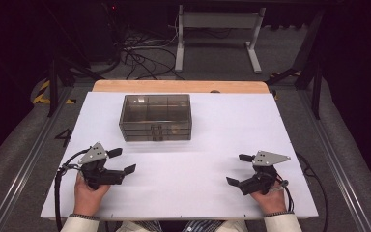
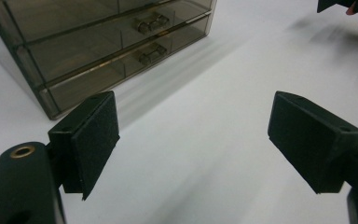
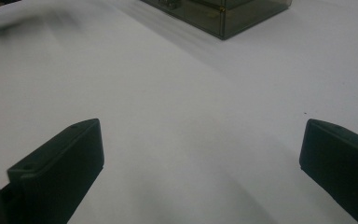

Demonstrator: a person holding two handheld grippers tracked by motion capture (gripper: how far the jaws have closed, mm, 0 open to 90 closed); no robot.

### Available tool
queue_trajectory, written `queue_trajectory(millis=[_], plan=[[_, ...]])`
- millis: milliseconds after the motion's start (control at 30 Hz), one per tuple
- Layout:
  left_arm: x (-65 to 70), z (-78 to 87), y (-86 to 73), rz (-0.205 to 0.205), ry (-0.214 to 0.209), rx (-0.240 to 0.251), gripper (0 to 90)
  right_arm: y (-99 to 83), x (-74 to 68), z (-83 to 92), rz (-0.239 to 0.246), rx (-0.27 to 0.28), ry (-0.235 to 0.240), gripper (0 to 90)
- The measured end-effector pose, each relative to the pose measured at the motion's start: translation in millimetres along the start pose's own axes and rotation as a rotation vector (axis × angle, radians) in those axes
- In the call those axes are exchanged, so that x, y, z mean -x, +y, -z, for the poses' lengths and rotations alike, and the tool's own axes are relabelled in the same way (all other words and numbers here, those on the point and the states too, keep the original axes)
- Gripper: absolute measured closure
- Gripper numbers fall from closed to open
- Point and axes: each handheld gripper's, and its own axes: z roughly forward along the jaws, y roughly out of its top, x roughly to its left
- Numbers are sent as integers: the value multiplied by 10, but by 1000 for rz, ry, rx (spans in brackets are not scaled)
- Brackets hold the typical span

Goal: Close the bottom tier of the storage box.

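Note:
A smoky transparent drawer box (image 1: 155, 117) stands at the middle back of the white table (image 1: 188, 193), both drawers pushed in, their small handles facing me. In the left gripper view the drawer box (image 2: 98, 42) is at upper left, well beyond the jaws. My left gripper (image 1: 123, 161) rests near the front left with jaws wide apart and nothing between them. My right gripper (image 1: 239, 169) sits near the front right, also open and empty. In the right gripper view a corner of the drawer box (image 3: 223, 14) shows at the top.
A wooden strip (image 1: 178, 86) runs along the table's far edge. Beyond it stand a white table frame (image 1: 217, 34) and loose floor cables (image 1: 140, 58). Metal rails (image 1: 24, 164) flank the table on both sides.

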Motion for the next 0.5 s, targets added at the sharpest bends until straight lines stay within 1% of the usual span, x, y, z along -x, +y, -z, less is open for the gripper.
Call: queue_trajectory(millis=[67, 100, 200, 233, 333, 400, 433, 500], plan=[[-37, 3, -45, -4, 6, 6, 163, 1, -4, 0, -5, 2, 2, 3], [-50, 8, -72, 4, 3, 3, 160, 0, -1, -1, -2, 0, 1, 3], [-100, 20, -140, -9, 29, -8, 153, 1, -4, -2, -4, 0, 3, 3], [-117, 20, -171, 3, 28, -3, 150, 0, -1, -1, 2, -1, 1, 3], [-164, 24, -239, 14, 24, 3, 139, 0, -1, -1, 2, -1, 1, 3], [-192, 24, -280, 30, 22, 7, 131, 0, -1, 0, 2, -1, 1, 3], [-200, 28, -285, 33, 20, 14, 126, 0, -2, 0, 1, 0, 1, 3], [-198, 39, -281, 31, 28, 19, 123, 0, -3, 0, 1, 0, 1, 3]])
